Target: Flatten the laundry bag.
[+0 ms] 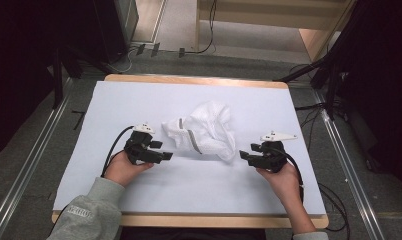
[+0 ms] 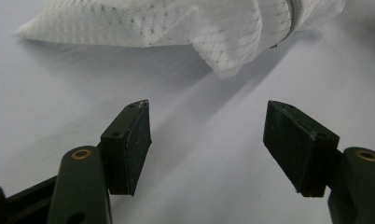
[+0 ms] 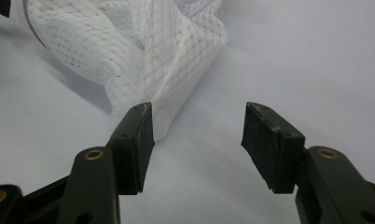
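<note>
Your 2 grippers, left gripper (image 1: 156, 151) and right gripper (image 1: 247, 156), flank the crumpled white mesh bag (image 1: 206, 131) mid-tabletop (image 1: 114, 100), fingers spread and empty; you seem about to grasp, so next pinch its nearest edges

Mesh bag (image 1: 205, 131) mid-tabletop (image 1: 139, 95), between two hand-held grippers.
Left hand-held gripper (image 1: 161, 151) lies at its 8 o'clock, right hand-held gripper (image 1: 244, 156) at 4, perhaps just touching the bag.
</note>
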Motion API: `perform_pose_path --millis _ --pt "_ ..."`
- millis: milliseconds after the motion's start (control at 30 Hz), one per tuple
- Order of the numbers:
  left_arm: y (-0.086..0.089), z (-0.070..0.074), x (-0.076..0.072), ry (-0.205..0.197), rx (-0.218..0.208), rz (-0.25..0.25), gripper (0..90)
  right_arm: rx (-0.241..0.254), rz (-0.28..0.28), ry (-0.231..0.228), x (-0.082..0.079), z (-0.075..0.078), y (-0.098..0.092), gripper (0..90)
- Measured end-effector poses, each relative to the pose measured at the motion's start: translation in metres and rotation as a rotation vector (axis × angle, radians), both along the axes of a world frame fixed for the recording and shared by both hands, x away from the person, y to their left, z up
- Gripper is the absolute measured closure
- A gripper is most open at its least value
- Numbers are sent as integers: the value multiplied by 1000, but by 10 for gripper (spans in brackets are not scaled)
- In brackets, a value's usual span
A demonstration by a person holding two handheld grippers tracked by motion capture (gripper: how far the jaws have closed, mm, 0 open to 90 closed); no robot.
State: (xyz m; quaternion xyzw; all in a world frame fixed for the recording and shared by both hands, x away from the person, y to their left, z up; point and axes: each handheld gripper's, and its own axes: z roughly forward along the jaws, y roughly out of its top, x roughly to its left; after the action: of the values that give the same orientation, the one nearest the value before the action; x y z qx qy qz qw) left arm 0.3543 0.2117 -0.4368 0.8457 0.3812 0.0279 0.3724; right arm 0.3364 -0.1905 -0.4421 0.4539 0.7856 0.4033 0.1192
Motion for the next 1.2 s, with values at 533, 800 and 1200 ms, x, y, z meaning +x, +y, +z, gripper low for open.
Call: perform_pose_path --millis 533,800,1200 --pt "-40 -15 21 7 -16 3 368 18 24 -1 13 3 31 483" --pt "-39 -16 29 31 -64 38 575 2 30 42 24 -5 47 639" --pt "-40 -7 29 55 -47 -13 900 6 24 96 31 0 43 900"
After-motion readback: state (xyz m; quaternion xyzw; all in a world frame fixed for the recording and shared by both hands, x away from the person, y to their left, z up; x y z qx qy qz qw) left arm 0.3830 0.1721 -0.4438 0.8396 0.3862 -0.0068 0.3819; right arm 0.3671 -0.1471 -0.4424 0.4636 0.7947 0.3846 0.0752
